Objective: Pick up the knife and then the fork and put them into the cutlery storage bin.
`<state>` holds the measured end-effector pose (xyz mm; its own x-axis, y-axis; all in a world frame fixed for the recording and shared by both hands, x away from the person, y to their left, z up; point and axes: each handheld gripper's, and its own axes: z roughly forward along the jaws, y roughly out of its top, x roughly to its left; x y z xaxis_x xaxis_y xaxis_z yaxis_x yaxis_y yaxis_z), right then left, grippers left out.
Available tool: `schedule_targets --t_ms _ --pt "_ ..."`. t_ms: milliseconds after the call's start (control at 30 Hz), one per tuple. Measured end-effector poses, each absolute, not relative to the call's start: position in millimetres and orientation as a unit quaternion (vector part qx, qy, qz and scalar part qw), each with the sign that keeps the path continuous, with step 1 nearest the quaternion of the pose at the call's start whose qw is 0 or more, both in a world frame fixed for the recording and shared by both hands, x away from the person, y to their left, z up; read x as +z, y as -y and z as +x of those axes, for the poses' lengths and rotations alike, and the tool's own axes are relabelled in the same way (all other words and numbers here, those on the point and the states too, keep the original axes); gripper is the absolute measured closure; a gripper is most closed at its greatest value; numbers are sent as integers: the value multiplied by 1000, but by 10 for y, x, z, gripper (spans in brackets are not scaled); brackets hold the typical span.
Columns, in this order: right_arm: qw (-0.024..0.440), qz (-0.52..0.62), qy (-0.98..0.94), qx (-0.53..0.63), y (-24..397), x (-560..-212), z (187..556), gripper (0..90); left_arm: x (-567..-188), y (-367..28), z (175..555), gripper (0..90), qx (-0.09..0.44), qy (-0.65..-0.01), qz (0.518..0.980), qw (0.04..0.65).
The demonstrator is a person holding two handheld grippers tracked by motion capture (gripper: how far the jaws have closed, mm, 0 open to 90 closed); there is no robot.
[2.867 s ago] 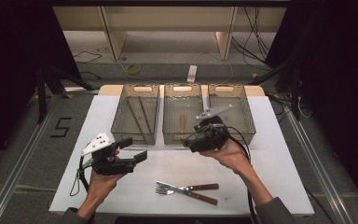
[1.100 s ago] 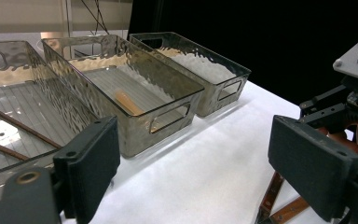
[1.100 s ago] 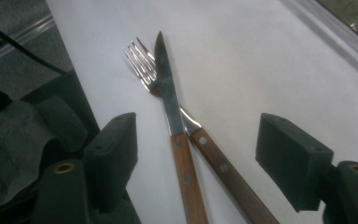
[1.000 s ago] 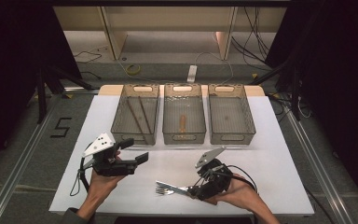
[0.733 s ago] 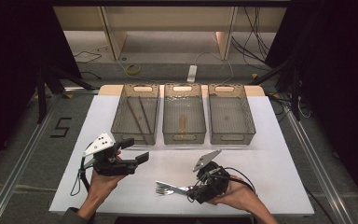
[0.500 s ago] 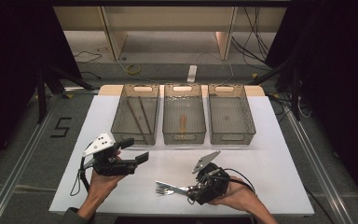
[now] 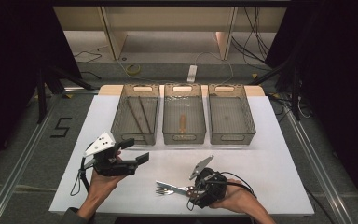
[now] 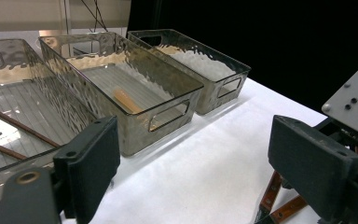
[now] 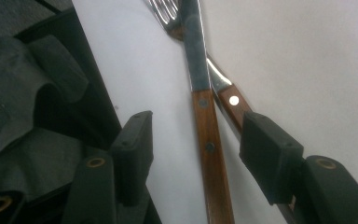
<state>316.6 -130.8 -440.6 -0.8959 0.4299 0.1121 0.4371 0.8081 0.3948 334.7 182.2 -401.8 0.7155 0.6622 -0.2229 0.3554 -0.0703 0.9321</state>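
High view | bins (image 7: pixel 230 120): three | forks (image 7: pixel 170 189): two, between closing right gripper (image 7: pixel 192 190) jaws, ungripped

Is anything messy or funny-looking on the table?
A little. The two wooden-handled forks lie crossed, one on top of the other, on the white table, not in a bin. The right gripper has been closing its jaws around their handles without pressing yet. The three bins stand in a tidy row.

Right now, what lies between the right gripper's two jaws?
In the right gripper view, two crossed wooden-handled forks lie on the white table between the right gripper's open jaws.
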Motion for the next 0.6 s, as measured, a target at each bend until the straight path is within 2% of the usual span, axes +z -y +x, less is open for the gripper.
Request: schedule_targets --t_ms 600 --pt "2 -220 960 -174 1242 -4482 3125 559 -4016 -1822 3324 163 136 -347 724 580"
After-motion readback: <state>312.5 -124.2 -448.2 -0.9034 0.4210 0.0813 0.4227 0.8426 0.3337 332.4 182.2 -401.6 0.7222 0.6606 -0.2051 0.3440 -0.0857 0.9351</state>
